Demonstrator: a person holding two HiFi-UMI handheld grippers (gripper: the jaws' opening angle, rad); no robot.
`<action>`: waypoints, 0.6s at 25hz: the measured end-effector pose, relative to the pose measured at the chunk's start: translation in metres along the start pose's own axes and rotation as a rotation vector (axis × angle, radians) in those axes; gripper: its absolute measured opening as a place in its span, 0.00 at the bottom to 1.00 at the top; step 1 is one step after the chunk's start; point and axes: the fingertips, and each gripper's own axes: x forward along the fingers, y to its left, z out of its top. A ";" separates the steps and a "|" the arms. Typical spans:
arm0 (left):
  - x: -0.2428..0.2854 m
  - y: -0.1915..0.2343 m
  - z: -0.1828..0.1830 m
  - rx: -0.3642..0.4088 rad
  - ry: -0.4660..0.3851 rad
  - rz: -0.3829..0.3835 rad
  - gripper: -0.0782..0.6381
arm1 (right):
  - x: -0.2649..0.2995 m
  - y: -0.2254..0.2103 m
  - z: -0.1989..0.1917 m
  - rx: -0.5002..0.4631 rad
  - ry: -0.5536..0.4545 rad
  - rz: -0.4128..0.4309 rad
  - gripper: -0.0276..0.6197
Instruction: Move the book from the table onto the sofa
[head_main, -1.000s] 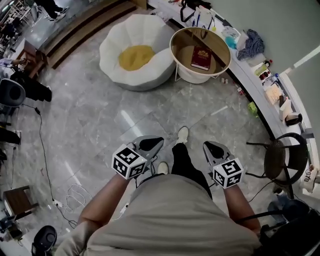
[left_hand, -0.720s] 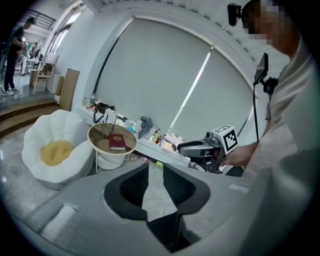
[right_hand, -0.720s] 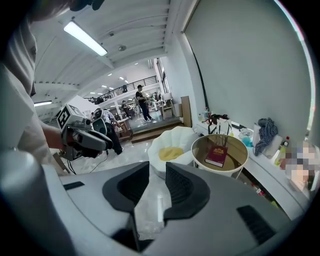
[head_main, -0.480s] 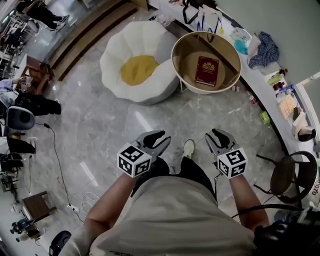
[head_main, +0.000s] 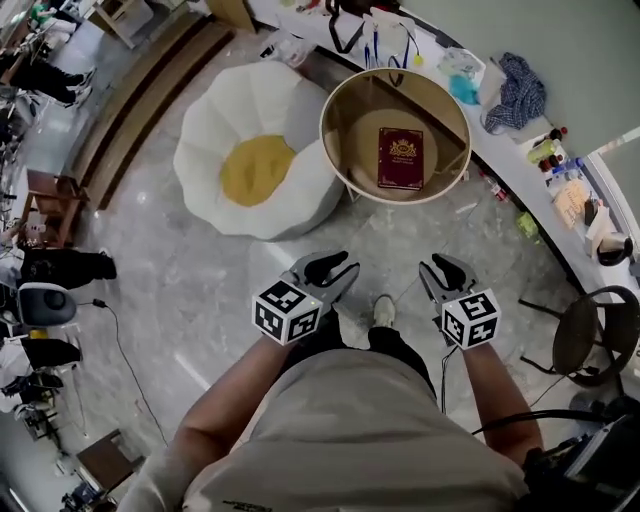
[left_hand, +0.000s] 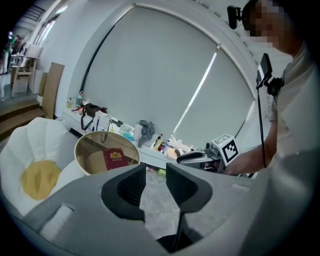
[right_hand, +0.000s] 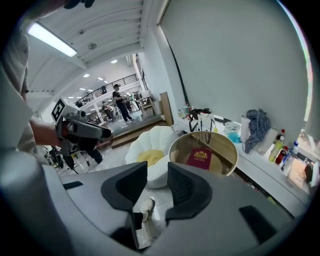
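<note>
**Desk:** Head view first. Where is the book?

**Photographer:** A dark red book (head_main: 400, 158) with a gold crest lies flat on the round table (head_main: 326, 135), well ahead of the person. The white petal-shaped sofa (head_main: 215, 120), with its yellow cushion (head_main: 257, 170), sits just beside the table, on its left. The left gripper (head_main: 333, 268) and right gripper (head_main: 447, 270) are held out over the grey floor (head_main: 230, 270), short of the table and touching nothing.

**Desk:** And the left gripper view?

**Photographer:** Its jaws have just been opening and stand partly spread, with only floor showing between them. The book (left_hand: 115, 158) lies beyond, alone on the tabletop.

**Desk:** The right gripper view?

**Photographer:** Much the same. The jaws have just opened, and the gap between the pads frames floor and the person's shoe (right_hand: 145, 208). The book (right_hand: 199, 157) lies ahead on the table, with the sofa (right_hand: 150, 137) to its left.

**Desk:** How will it handle?

**Photographer:** It looks like a thin hardback, so probably stiff, moderately weighty and not fragile. The cover and the glossy tabletop may let it slide. Lying flat, it gives nothing to pinch from above. The likelier hold is across the boards at a near edge or the spine, with one jaw slipped underneath. The soft sofa should forgive a loose set-down.
</note>
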 end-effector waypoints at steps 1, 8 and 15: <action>0.003 0.013 0.005 0.000 0.006 -0.013 0.27 | 0.009 -0.002 0.003 0.017 0.006 -0.020 0.25; 0.028 0.097 0.021 0.044 0.130 -0.133 0.27 | 0.078 -0.028 0.030 0.145 -0.005 -0.162 0.26; 0.102 0.166 0.015 -0.039 0.204 -0.182 0.31 | 0.154 -0.097 0.020 0.307 0.030 -0.173 0.30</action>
